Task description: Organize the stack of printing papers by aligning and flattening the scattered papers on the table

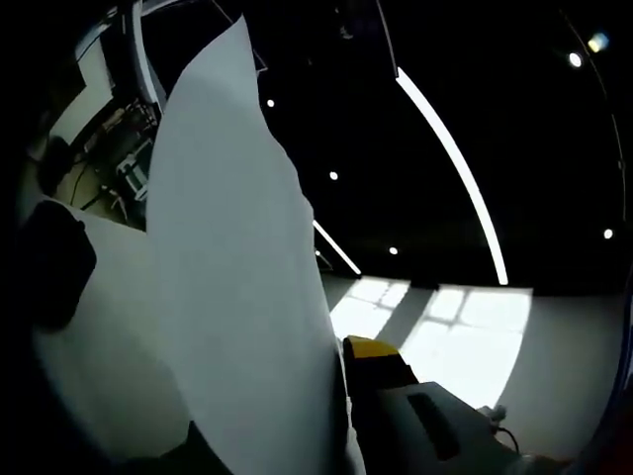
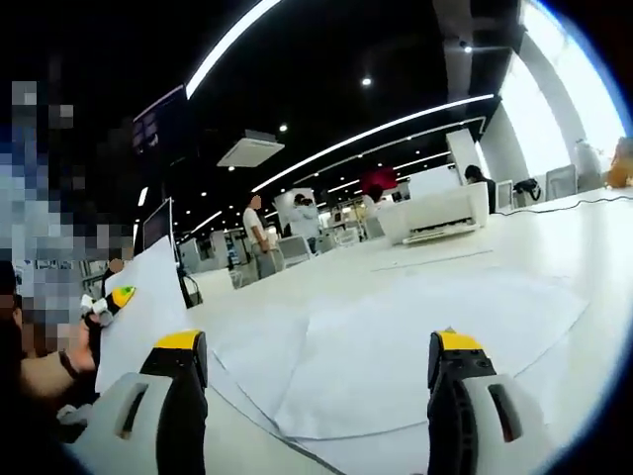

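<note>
Right gripper (image 2: 316, 396): fingers wide apart, holding nothing, low over white surface (image 2: 554, 223). Big flat white paper sheets (image 2: 396, 346) lie spread straight ahead at 12 o'clock, between finger tips and beyond, long side running 9 to 3 o'clock. Right gripper is nearer to them.

Left gripper (image 2: 111, 300) at 9 o'clock, lifting one thin white paper sheet (image 1: 232, 287) upright, off surface. Its fingers look closed on sheet's bottom edge. Lifted sheet must come down onto flat ones.

Pale grey right tongs (image 2: 315, 381) with black inner faces and yellow tips.
</note>
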A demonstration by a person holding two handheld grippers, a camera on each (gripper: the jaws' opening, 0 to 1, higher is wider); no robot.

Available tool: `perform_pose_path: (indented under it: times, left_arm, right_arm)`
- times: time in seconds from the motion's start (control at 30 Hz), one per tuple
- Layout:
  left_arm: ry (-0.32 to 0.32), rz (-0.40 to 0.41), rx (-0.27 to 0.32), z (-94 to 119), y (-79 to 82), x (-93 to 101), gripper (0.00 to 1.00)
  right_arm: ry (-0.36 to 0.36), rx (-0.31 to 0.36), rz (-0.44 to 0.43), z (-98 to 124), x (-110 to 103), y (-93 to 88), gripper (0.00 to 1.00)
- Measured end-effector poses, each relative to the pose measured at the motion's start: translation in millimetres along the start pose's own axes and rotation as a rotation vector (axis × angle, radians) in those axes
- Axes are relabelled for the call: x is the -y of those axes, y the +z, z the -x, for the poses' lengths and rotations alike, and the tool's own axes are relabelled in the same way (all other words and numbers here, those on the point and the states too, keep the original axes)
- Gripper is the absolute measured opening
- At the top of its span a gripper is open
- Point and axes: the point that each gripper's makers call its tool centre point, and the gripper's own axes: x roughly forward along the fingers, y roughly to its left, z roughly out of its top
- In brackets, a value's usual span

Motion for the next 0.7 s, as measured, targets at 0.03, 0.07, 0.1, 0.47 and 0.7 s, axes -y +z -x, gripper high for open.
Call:
perform_pose_path:
  times: [0.03,0.07,0.1,0.47,0.7]
  left_arm:
    - [0.0,-0.002,-0.001,0,-0.2,0.1,0.08]
    - [-0.001,-0.003,-0.002,0,-0.4,0.3,0.08]
    - [-0.001,-0.003,-0.002,0,-0.5,0.4,0.08]
    - [-0.002,0.007,0.003,0,0.2,0.4,0.08]
    - [-0.003,0.011,0.006,1,1.1,-0.7,0.08]
  right_arm:
    - [-0.001,0.003,-0.007,0,0,0.4,0.88]
    - [-0.002,0.003,-0.01,0,1,0.4,0.88]
    - [-0.004,-0.001,-0.01,0,1,-0.3,0.88]
    - [-0.06,-0.098,0.057,2,18,-14.4,0.88]
    - [-0.11,-0.194,0.181,-1,22,-29.5,0.9]
